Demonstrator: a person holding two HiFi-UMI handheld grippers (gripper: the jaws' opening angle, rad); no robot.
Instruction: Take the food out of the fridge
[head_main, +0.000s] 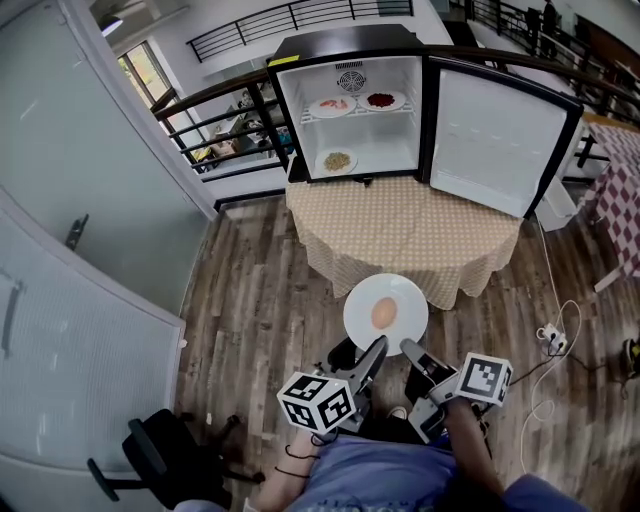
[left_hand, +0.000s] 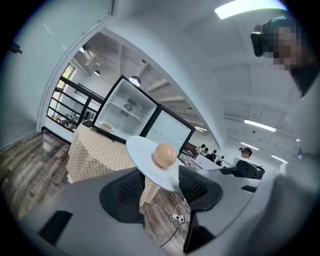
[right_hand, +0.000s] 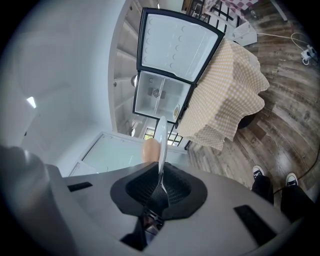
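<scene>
Left gripper: fingers apart, with the near rim of the white plate standing between them. No clamping is seen.

Plate: held level over the floor, at 6 o'clock of the cloth-covered surface. One round tan food piece lies loose at its centre.

Right gripper: fingers closed on the plate's rim, which is seen edge-on.

Fridge: at 12 o'clock on the surface, door open. Three more plates are seen inside.

Handling: the plate is best kept flat and moved slowly, since the food is judged likely to roll. It is best set down on bare cloth toward 12 o'clock.
</scene>
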